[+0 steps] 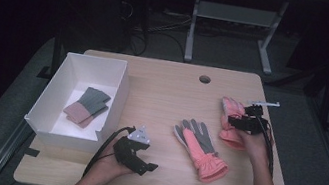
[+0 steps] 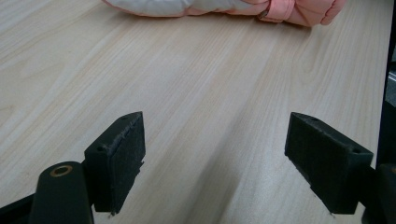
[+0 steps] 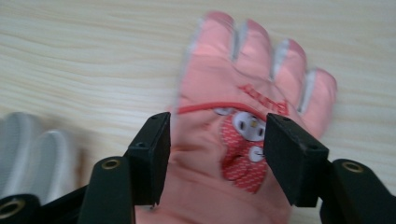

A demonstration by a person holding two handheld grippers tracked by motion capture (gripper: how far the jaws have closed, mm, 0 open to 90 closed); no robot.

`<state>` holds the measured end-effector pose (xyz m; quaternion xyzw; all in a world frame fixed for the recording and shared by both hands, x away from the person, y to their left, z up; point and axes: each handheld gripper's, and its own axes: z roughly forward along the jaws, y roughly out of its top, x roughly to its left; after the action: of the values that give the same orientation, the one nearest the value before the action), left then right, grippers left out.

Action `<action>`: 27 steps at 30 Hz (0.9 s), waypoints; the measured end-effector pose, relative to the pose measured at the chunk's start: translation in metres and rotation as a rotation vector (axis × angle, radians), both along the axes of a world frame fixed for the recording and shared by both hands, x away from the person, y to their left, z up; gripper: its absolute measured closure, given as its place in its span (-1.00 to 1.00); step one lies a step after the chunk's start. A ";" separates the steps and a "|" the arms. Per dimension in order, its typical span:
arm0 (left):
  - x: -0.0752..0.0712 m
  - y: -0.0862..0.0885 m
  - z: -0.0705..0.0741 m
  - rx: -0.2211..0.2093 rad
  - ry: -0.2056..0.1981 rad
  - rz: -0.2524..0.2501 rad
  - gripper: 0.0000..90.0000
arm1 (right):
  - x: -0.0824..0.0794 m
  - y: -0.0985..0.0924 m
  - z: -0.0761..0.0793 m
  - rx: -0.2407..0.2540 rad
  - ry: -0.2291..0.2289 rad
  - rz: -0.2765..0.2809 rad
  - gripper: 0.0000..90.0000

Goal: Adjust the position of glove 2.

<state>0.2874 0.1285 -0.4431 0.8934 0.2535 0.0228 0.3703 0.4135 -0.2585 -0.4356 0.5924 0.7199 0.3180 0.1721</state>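
At the table's left edge, a white rectangular cardboard box point(image 1: 117, 92) is holding a pair of grey knit gloves w/ dusty-pink cuffs point(image 1: 88, 105), stacked. I'm hovering my right gripper point(image 1: 244, 120) over the far pink padded ski glove point(image 3: 261, 79) at the table's right; jaws are standing part-open, straddling it w/ the cartoon patch between them; can't tell if the pads are pressing. Its cuff is hidden under my hand. The second pink glove w/ grey palm point(image 1: 198, 149) is lying mid-table, blurred in the right gripper view. My left gripper point(image 2: 215, 163) is sitting wide open, holding nothing, above bare light wooden tabletop point(image 2: 187, 84).
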 end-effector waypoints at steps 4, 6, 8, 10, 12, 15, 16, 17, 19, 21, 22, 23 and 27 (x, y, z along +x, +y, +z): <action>0.002 -0.001 -0.001 0.010 0.003 -0.008 -0.56 | 0.007 -0.005 -0.009 0.031 0.023 -0.014 -0.02; 0.002 -0.001 -0.001 0.008 0.003 -0.007 -0.56 | 0.008 -0.004 -0.013 0.026 0.045 -0.009 0.04; 0.002 -0.002 -0.002 0.013 0.006 -0.009 -0.56 | 0.010 -0.004 -0.017 0.024 0.062 -0.009 0.10; 0.002 -0.002 -0.003 0.025 0.006 -0.018 -0.56 | 0.012 -0.004 -0.018 0.035 0.077 -0.007 0.19; 0.002 -0.003 -0.004 0.023 0.009 -0.016 -0.56 | 0.012 -0.005 -0.019 0.040 0.085 0.005 0.33; 0.002 -0.003 -0.004 0.021 0.011 -0.013 -0.56 | 0.012 -0.005 -0.019 0.035 0.090 0.018 0.52; 0.002 -0.003 -0.004 0.023 0.011 -0.016 -0.56 | 0.012 -0.006 -0.019 0.034 0.090 0.023 0.59; 0.002 -0.003 -0.004 0.028 0.010 -0.018 -0.56 | 0.012 -0.006 -0.019 0.032 0.088 0.027 0.66; 0.002 -0.004 -0.005 0.025 0.012 -0.014 -0.56 | 0.012 -0.008 -0.018 0.034 0.076 0.037 0.80; 0.003 -0.004 -0.005 0.038 0.009 -0.024 -0.55 | 0.011 -0.009 -0.017 0.043 0.073 0.040 0.86; 0.003 -0.004 -0.005 0.040 0.010 -0.025 -0.55 | 0.011 -0.010 -0.016 0.043 0.067 0.046 0.88; 0.003 -0.005 -0.006 0.044 0.010 -0.029 -0.55 | 0.011 -0.011 -0.016 0.046 0.062 0.050 0.89; 0.002 -0.007 -0.006 0.044 0.012 -0.029 -0.56 | 0.010 -0.015 -0.012 0.067 0.049 0.069 0.92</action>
<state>0.2892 0.1218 -0.4494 0.9050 0.2420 0.0175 0.3494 0.4232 -0.2735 -0.4476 0.5803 0.7329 0.3331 0.1234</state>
